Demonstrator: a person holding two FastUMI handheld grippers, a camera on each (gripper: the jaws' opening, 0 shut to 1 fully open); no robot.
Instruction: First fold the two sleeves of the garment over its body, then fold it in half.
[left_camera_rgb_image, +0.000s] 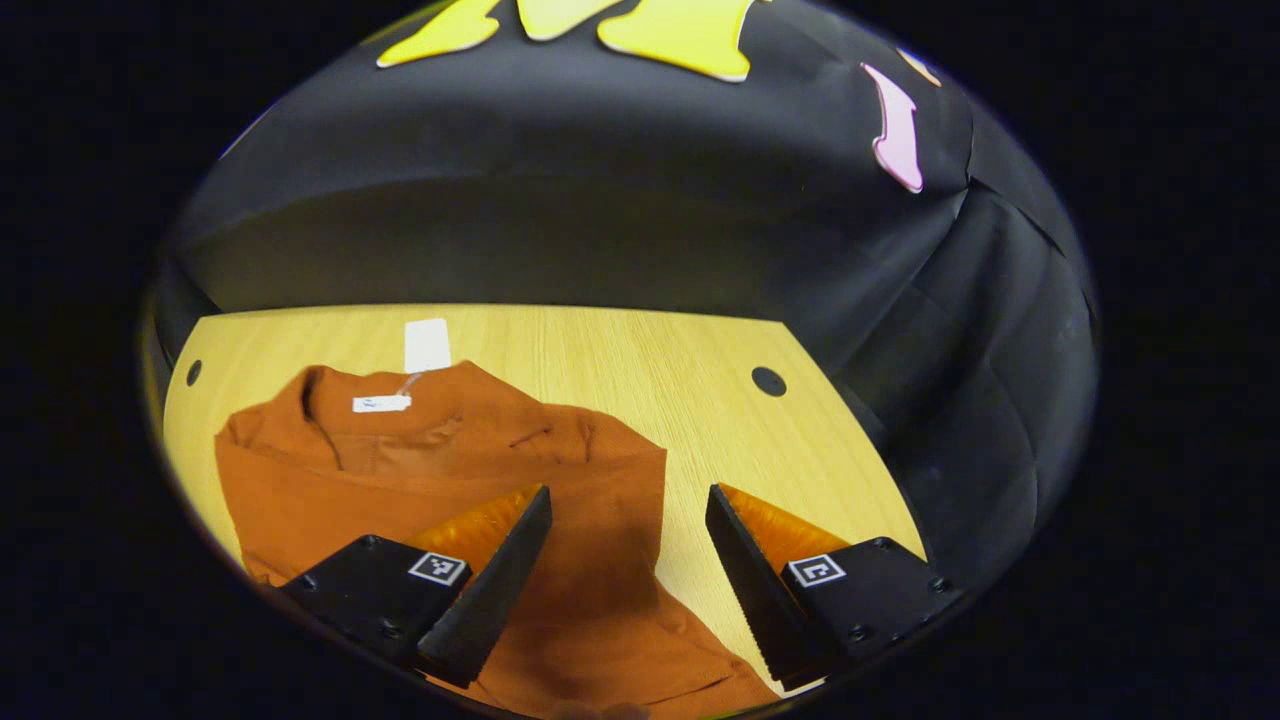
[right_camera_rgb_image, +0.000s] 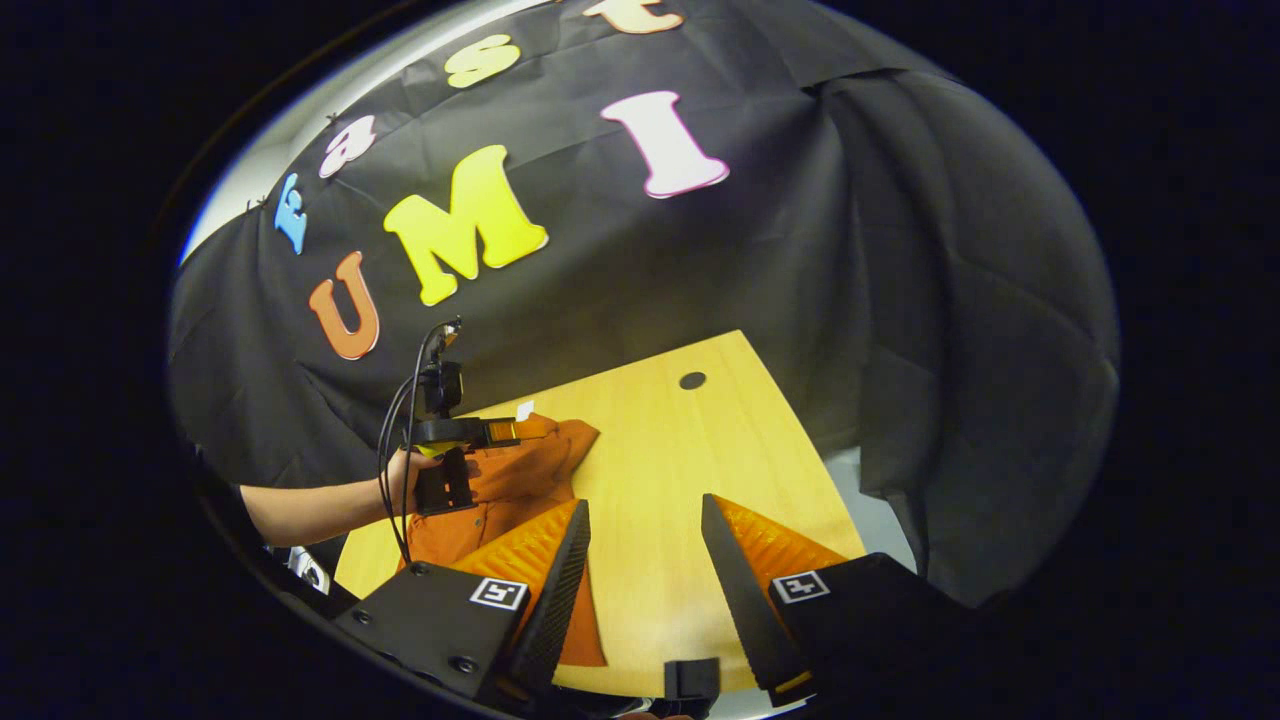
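Rust-orange knit, a high-necked sweater (left_camera_rgb_image: 470, 480), lies on the pale wooden table (left_camera_rgb_image: 640, 360) with its collar toward the booth wall and a white hang tag (left_camera_rgb_image: 427, 345) resting on the wood just past the neckline. In the left gripper view the left gripper (left_camera_rgb_image: 628, 540) hangs over the garment's side edge with its jaws spread wide and nothing between them; one finger sits above the cloth, the other above bare table. In the right gripper view the right gripper (right_camera_rgb_image: 645, 555) is likewise released and empty, held over the table beside the garment's lower edge, and farther off a hand (right_camera_rgb_image: 405, 478) carries the other gripper above the sweater's upper part. The sweater already looks narrow and compact, so the sleeves seem to be laid over the body, though I cannot tell how neatly. The half fold appears to be what remains. The risk lies in the grasp: with one finger off the cloth, closing here could pinch only the top layer, and lifting that would drag a folded sleeve open. Knit this soft will likely sag and slide, so if the two grippers lift unevenly the fold line may skew. The loose tag could also get trapped inside the fold.
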